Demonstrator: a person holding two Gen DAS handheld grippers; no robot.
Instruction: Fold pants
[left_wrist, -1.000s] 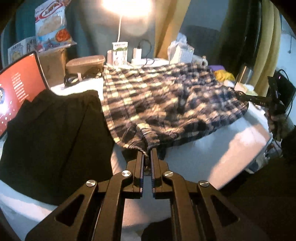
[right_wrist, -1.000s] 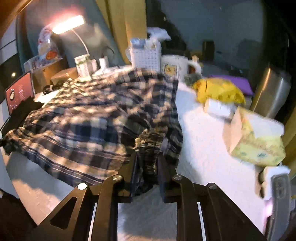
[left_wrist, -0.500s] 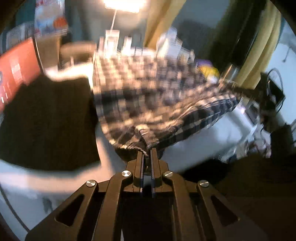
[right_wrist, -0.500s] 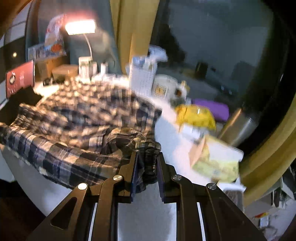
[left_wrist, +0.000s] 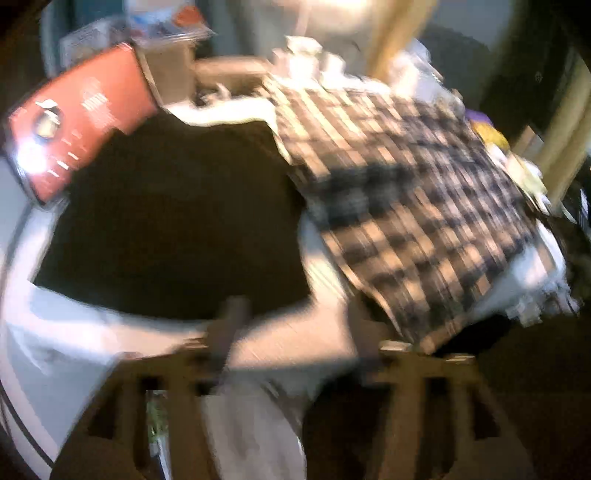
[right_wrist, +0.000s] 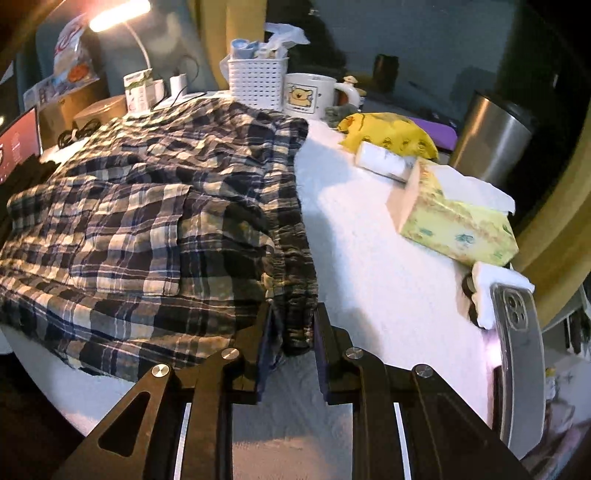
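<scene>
My left gripper (left_wrist: 291, 325) has just been opening; its jaws now stand wide apart with nothing between them, only bare white table (left_wrist: 288, 343) showing in the gap. That view is badly smeared, so I can't read fine detail there. My right gripper (right_wrist: 291, 321) is clamped on a bunched, gathered edge of the plaid pants (right_wrist: 155, 221), down near the table's near edge.

The pants lie spread across the middle of the table, doubled over, with their lower margin draping off the near edge. A black garment (left_wrist: 166, 229) sits just beside them toward the table's left side.

My worries from here, as judgement only:
- With one end freed and the other pinched, any pull from my right hand could drag the fold crooked or slide the overhanging cloth off the near edge.
- The right jaws hold a thick wad, so letting go may leave a lump, not a flat crease.
- The tissue box (right_wrist: 454, 225) and phone (right_wrist: 517, 354) sit near the table's right edge; a wide sweep of my right hand could knock them.
- My left hand could snag the black garment by mistake.
</scene>
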